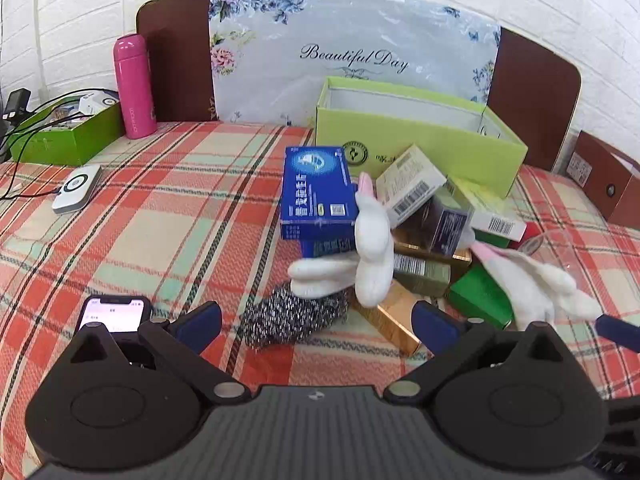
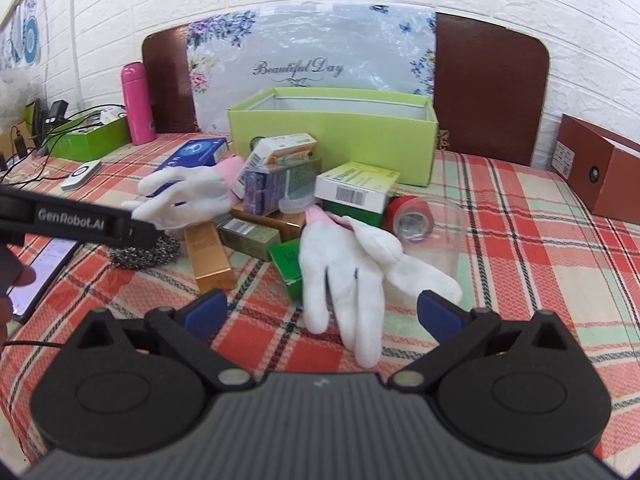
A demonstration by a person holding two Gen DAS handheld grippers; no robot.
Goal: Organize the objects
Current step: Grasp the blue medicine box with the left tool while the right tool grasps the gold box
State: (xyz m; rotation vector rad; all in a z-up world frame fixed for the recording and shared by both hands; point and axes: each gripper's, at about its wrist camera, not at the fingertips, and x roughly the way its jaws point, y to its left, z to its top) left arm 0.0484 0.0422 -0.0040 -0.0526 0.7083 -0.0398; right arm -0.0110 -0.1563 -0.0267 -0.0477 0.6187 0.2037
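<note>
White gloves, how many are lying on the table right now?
2. One white glove lies nearest the right gripper, over the green box. The other glove is draped against the blue box. The pile could hide more.

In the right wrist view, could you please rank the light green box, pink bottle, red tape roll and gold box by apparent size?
1. Light green box
2. Pink bottle and gold box: look alike; the gold box lies nearer, so unranked
3. Red tape roll
</note>
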